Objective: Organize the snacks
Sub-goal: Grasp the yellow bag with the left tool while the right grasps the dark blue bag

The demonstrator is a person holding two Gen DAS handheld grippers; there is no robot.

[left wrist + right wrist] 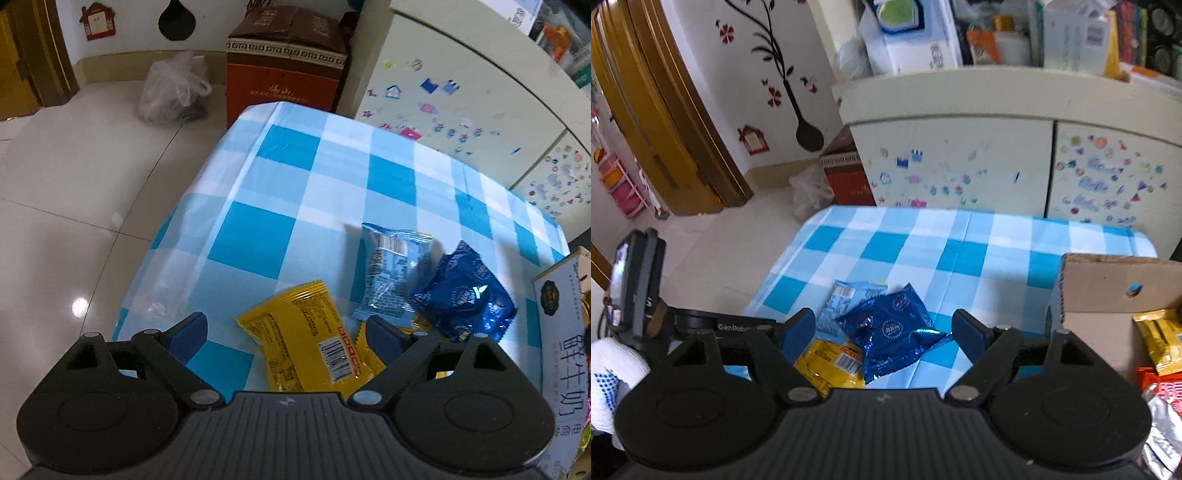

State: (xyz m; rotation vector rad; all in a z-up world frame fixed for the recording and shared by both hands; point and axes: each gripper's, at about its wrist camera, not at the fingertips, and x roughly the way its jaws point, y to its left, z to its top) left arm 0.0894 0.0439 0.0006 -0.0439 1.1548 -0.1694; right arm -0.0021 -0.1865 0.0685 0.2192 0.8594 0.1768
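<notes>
Three snack packets lie on the blue-checked tablecloth: a yellow packet, a light blue packet and a dark blue foil packet. My left gripper is open, with the yellow packet between its fingers. In the right wrist view my right gripper is open over the dark blue packet, with the light blue packet and the yellow packet to its left. A cardboard box at the right holds gold and red snacks.
A cream cabinet covered in stickers stands behind the table. A red-brown carton and a plastic bag sit on the tiled floor at the left. The box's printed white side is at the right table edge.
</notes>
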